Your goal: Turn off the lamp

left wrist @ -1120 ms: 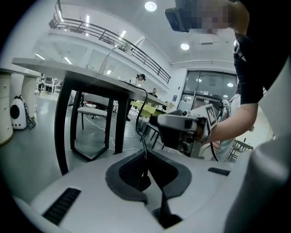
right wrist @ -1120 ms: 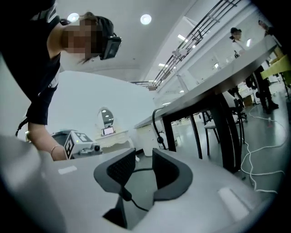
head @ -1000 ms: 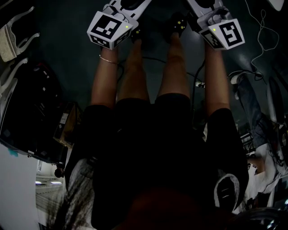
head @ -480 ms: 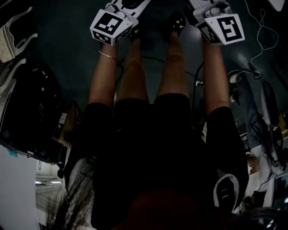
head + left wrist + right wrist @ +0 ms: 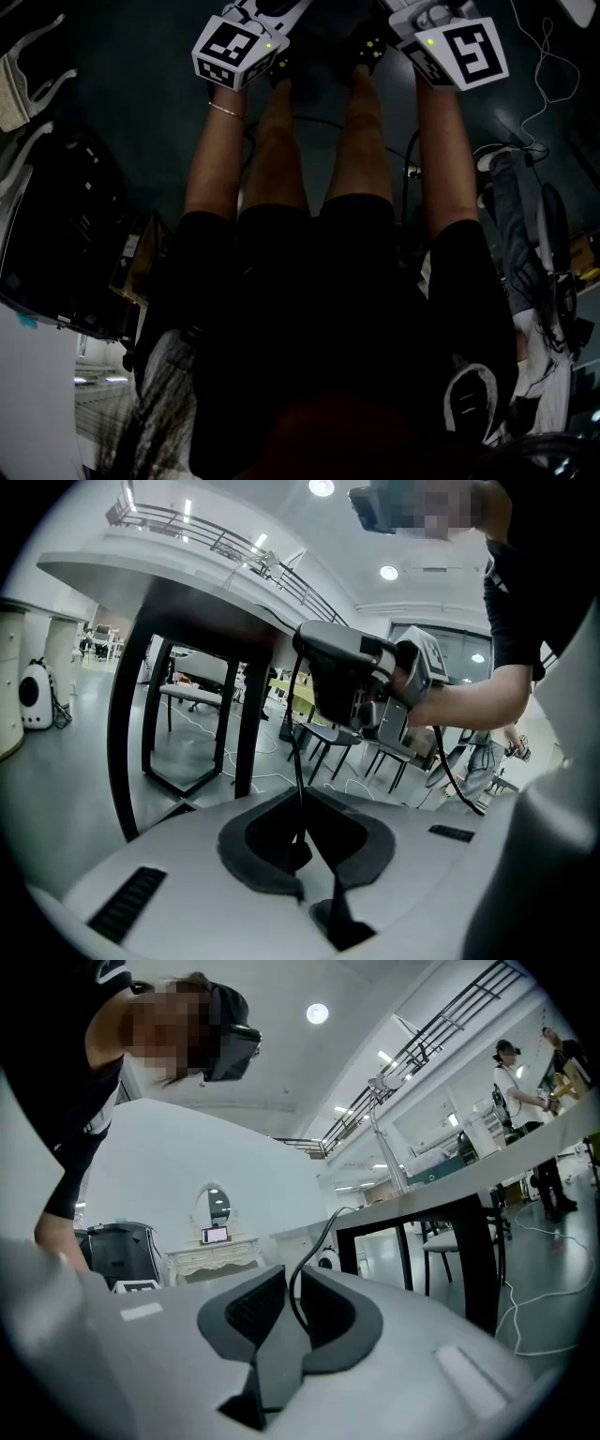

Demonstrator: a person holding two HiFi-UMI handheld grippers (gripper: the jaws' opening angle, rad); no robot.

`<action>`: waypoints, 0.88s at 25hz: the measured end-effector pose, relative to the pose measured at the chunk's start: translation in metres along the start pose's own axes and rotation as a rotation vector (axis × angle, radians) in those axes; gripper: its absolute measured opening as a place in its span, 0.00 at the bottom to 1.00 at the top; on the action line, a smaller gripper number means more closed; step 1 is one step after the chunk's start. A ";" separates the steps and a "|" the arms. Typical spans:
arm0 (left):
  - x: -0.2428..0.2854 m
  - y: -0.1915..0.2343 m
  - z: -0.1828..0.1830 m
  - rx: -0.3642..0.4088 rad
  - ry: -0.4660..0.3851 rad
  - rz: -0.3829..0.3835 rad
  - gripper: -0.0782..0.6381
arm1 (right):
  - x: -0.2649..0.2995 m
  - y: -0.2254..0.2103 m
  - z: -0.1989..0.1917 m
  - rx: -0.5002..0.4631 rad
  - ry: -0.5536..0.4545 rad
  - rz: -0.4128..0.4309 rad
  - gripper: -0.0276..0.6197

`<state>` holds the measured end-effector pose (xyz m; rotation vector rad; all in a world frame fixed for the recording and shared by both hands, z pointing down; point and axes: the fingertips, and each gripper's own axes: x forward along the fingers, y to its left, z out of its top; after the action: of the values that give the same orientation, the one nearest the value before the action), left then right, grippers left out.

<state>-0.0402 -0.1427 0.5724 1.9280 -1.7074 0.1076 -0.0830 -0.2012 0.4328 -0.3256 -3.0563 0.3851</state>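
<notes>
No lamp shows in any view. A thin black cord (image 5: 297,752) rises from between the jaws of my left gripper (image 5: 300,810), which is shut on it. The same kind of cord (image 5: 305,1279) curves up out of my right gripper (image 5: 292,1302). Its jaws have just been closing, and the cord lies in the narrow gap between the pads without being pinched. The left gripper view shows the right gripper (image 5: 361,682) close ahead in a hand. The head view is dark, with only the two marker cubes (image 5: 234,47) (image 5: 459,52) at its top edge, jaws out of frame.
A table with black legs (image 5: 141,696) stands just ahead on the left; chairs (image 5: 328,738) are behind it. The person's legs (image 5: 319,150) hang between the grippers. White cables (image 5: 539,56) lie on the floor. A white dresser (image 5: 216,1252) and a standing person (image 5: 511,1082) are far off.
Both marker cubes have shifted slightly toward the top edge of the head view. The right cube has rolled a little, showing more of its marker face.
</notes>
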 end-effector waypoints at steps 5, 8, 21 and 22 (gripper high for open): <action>-0.002 -0.002 -0.001 0.009 -0.002 -0.004 0.14 | 0.000 0.003 0.000 0.020 -0.003 0.012 0.09; -0.003 0.000 0.000 0.000 -0.007 0.014 0.14 | 0.002 0.006 -0.002 0.029 0.008 0.028 0.09; -0.004 0.016 -0.013 0.009 0.042 0.073 0.14 | 0.009 0.009 -0.003 0.051 0.009 0.052 0.08; -0.003 0.018 -0.013 -0.015 0.037 0.074 0.14 | 0.010 0.010 -0.003 0.054 0.010 0.056 0.08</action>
<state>-0.0538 -0.1348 0.5886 1.8415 -1.7506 0.1569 -0.0903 -0.1888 0.4331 -0.4103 -3.0265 0.4659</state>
